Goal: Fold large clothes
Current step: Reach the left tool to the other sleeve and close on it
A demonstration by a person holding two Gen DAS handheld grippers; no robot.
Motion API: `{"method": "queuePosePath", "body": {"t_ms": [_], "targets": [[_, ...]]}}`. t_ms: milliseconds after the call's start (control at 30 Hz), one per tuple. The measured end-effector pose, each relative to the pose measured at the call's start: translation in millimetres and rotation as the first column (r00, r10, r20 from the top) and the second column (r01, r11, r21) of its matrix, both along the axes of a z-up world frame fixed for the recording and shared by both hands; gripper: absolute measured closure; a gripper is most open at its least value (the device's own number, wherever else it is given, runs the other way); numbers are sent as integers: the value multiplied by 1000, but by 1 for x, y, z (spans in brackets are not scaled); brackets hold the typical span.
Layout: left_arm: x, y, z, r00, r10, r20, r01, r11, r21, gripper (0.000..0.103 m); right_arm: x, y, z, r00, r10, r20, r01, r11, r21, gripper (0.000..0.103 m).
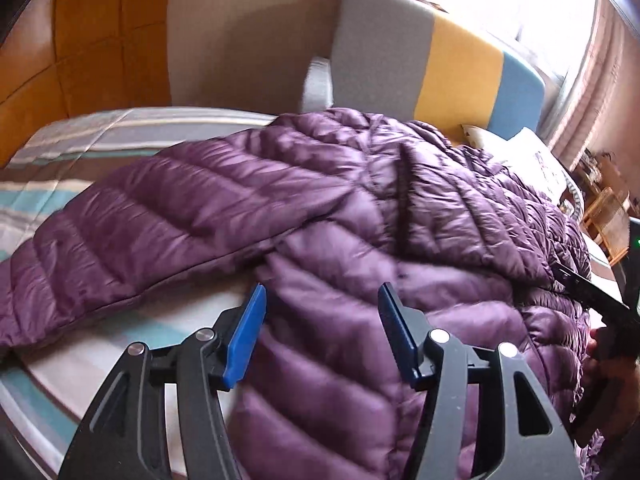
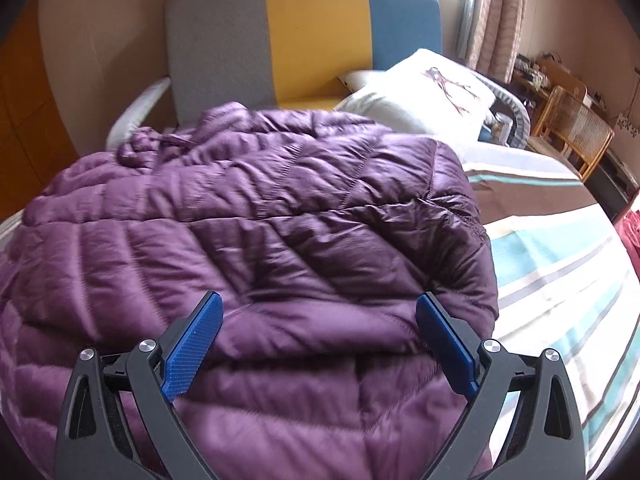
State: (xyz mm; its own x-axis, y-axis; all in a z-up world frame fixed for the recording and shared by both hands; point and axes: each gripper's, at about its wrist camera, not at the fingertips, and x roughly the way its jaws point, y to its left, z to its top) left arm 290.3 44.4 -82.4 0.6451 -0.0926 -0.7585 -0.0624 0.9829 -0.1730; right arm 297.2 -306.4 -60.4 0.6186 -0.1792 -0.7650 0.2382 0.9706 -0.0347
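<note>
A purple quilted down jacket (image 1: 320,200) lies spread on a striped bed, one sleeve (image 1: 120,240) stretching out to the left. My left gripper (image 1: 322,292) hovers over the jacket's lower part near the sleeve's base, its blue pads well apart with no fabric pinched between them. In the right wrist view the jacket (image 2: 260,220) fills the middle, its right side folded over into a rounded edge. My right gripper (image 2: 320,300) stands wide open just above the near fold, gripping nothing. A black finger (image 1: 580,284) of that gripper shows at the right edge of the left wrist view.
The striped bedspread (image 2: 560,280) runs bare to the right of the jacket. Behind stands a grey, yellow and blue headboard (image 2: 312,28) with a white pillow (image 2: 420,92). A wicker chair (image 2: 572,132) stands by the far right wall, and orange wooden panels (image 1: 80,40) lie far left.
</note>
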Motion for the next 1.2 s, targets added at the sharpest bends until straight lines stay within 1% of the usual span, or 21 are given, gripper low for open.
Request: {"method": "queuePosePath", "body": {"t_ms": [133, 233, 333, 433, 533, 633, 700, 767, 833, 900, 933, 1033, 1100, 1133, 1167, 1200], "targets": [[-13, 37, -4, 998, 65, -14, -66, 997, -37, 41, -14, 15, 4, 999, 37, 1, -37, 999, -14, 6], [-25, 67, -9, 991, 130, -28, -132, 989, -61, 39, -23, 23, -4, 999, 48, -23, -49, 998, -37, 6], [-34, 95, -14, 981, 189, -45, -192, 979, -73, 38, -29, 23, -6, 999, 34, -35, -36, 999, -31, 6], [-41, 121, -19, 966, 253, -54, -257, 962, -90, 34, -34, 24, -6, 999, 31, -34, -33, 999, -37, 6], [-43, 144, -25, 946, 319, -65, -324, 939, -118, 33, -39, 28, -6, 999, 36, -33, -37, 998, -43, 6], [-45, 165, -32, 924, 373, -79, -381, 909, -171, 33, -43, 31, -8, 999, 37, -36, -39, 998, -52, 6], [-45, 175, -35, 908, 411, -81, -419, 883, -213, 34, -44, 31, -10, 999, 34, -40, -36, 998, -50, 6], [-43, 179, -36, 895, 439, -76, -445, 867, -224, 41, -44, 30, -11, 998, 33, -45, -36, 998, -50, 6], [-43, 184, -37, 885, 460, -78, -463, 847, -260, 42, -44, 30, -12, 998, 32, -48, -35, 998, -52, 6], [-48, 190, -36, 873, 481, -78, -479, 819, -317, 36, -44, 30, -12, 998, 32, -50, -35, 998, -51, 6], [-49, 191, -36, 868, 491, -78, -488, 809, -327, 30, -43, 29, -14, 998, 31, -56, -34, 998, -49, 6], [-55, 195, -35, 857, 509, -79, -502, 791, -351, 30, -42, 30, -16, 998, 28, -59, -31, 998, -51, 6], [-57, 198, -36, 845, 527, -87, -522, 781, -343, 30, -43, 30, -17, 998, 28, -58, -31, 998, -52, 6], [-56, 201, -38, 840, 535, -93, -531, 775, -342, 33, -43, 29, -16, 998, 28, -58, -31, 998, -48, 6], [-54, 205, -40, 830, 548, -109, -548, 760, -351, 39, -43, 30, -17, 998, 28, -57, -30, 998, -46, 6], [-53, 207, -42, 821, 557, -121, -560, 750, -352, 45, -44, 29, -17, 998, 27, -57, -29, 999, -43, 6]]}}
